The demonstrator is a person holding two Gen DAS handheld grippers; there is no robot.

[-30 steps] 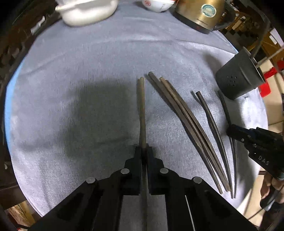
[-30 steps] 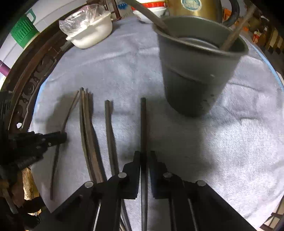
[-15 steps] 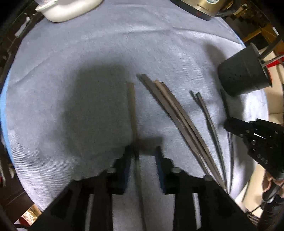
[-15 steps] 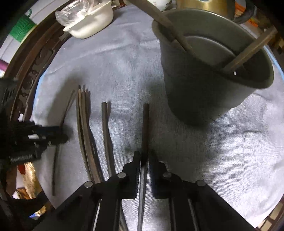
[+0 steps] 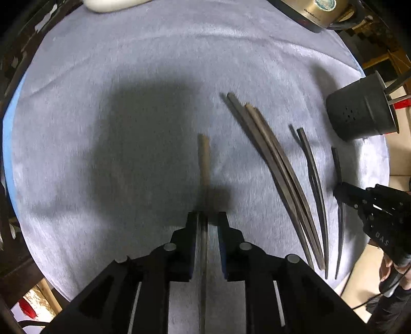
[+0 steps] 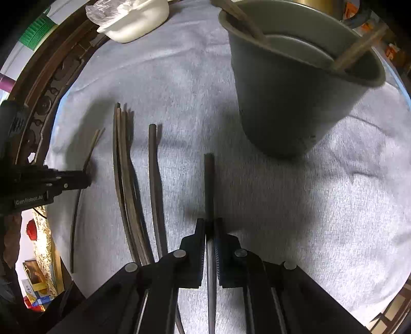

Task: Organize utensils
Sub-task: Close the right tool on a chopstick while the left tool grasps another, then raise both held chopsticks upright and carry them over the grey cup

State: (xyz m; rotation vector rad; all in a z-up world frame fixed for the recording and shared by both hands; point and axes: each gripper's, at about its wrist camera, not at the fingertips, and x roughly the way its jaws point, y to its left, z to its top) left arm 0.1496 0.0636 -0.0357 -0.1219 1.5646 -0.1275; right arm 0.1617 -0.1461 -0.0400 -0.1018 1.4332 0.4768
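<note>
Since earlier, left gripper [image 5: 208,218] jaws have parted around brown chopstick [image 5: 204,159]; right gripper [image 6: 211,226] clamps dark chopstick [image 6: 209,185]. Tilt upright over holder [image 6: 295,102].

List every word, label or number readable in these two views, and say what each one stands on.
"GenRobot.AI": white label on the side of the left gripper, seen from the right wrist.
"DAS": white letters on the body of the right gripper, seen from the left wrist.
"Oreiide...": dark script on the gold kettle; reading uncertain, partly blurred.
Round teal sticker on the kettle: too small to read.
Grey utensil holder and chopsticks: no text.
</note>
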